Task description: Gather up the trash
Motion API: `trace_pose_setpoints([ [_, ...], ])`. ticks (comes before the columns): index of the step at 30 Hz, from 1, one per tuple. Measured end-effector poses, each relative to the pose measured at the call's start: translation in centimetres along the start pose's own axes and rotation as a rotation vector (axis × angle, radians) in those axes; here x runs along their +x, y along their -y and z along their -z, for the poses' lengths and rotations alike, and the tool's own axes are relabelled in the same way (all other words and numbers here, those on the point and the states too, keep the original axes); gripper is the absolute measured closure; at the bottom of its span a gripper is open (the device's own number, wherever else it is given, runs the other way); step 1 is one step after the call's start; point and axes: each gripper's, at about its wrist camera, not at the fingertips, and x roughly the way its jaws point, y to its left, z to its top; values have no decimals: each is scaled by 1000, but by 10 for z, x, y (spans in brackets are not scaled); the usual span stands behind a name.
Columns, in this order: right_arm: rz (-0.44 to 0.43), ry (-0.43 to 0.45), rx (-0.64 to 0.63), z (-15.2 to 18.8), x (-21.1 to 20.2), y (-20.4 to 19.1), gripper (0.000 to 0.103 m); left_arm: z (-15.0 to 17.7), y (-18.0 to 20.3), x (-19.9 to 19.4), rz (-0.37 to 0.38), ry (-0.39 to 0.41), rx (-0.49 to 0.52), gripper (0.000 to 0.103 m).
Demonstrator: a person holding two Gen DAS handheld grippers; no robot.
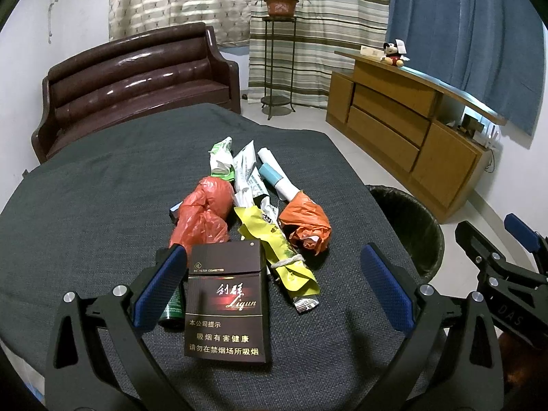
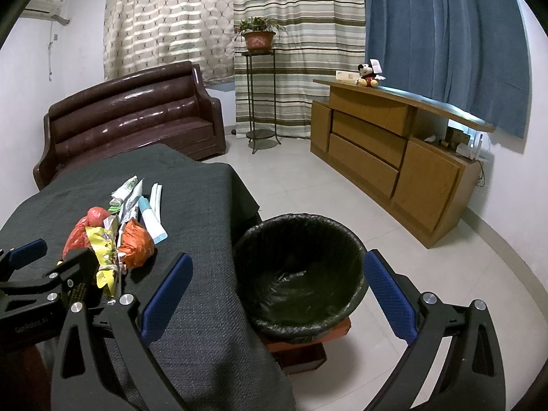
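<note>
A pile of trash lies on the grey-clothed table: a dark cigarette pack, a red plastic bag, an orange bag, a yellow wrapper, a white and blue tube and a green can. My left gripper is open, low over the table, with the cigarette pack between its fingers. My right gripper is open and empty, above the table's right edge and the black-lined bin. The bin also shows in the left wrist view.
A brown sofa stands behind the table. A plant stand and a wooden cabinet with a Mickey toy stand at the back right. The bin sits on a red-brown box on the tiled floor.
</note>
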Motion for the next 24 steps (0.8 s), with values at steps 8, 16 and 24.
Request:
trace_pose_setpoints([
  [8,-1,-2,2,0,0,1,6,0,0,0,-1,2,-1,5],
  [16,-1,-2,1,0,-1,1,6,-1,0,1,1,-4,-2,5],
  [24,-1,-2,3,0,-1,1,6,-1,0,2,2,-5,-2,5],
])
